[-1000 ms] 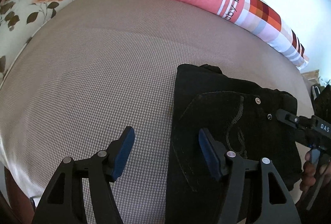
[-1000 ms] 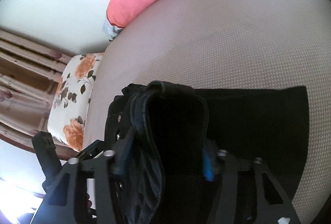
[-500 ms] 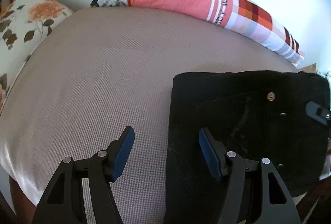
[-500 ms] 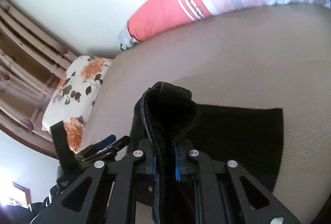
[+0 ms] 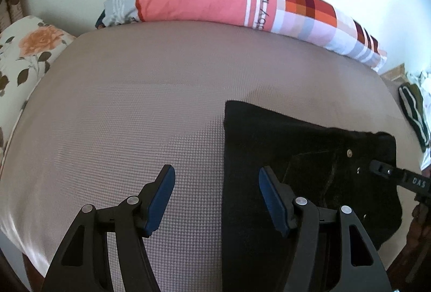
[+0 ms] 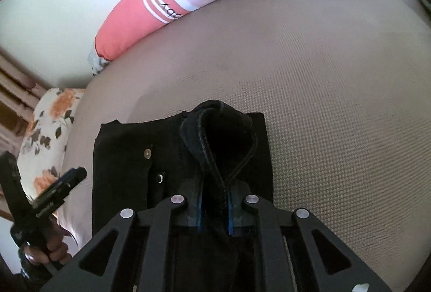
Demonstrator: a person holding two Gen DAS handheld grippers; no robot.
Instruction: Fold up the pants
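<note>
Black pants (image 5: 309,143) lie folded on the beige bed at the right of the left wrist view, with rivets and a back pocket showing. My left gripper (image 5: 215,173) hovers open over their left edge, its right finger above the fabric and its left finger over bare bedding. My right gripper (image 6: 214,200) is shut on a raised fold of the pants' thick stitched edge (image 6: 218,135), which loops up ahead of the pads. The rest of the pants (image 6: 129,152) lie flat to the left. The right gripper's tip (image 5: 382,169) shows at the pants' right side.
A long pink and checked bolster (image 5: 242,1) lies along the far wall. A floral pillow (image 5: 24,49) sits at the left edge of the beige bed (image 5: 134,103). Dark striped clothing (image 5: 414,114) lies off the bed's right side. A hand (image 6: 51,249) holds the left gripper.
My right gripper has closed on the fold of the pants and swung across the bed with it. The pants now lie flatter. The left gripper stayed open and drifted slightly.
</note>
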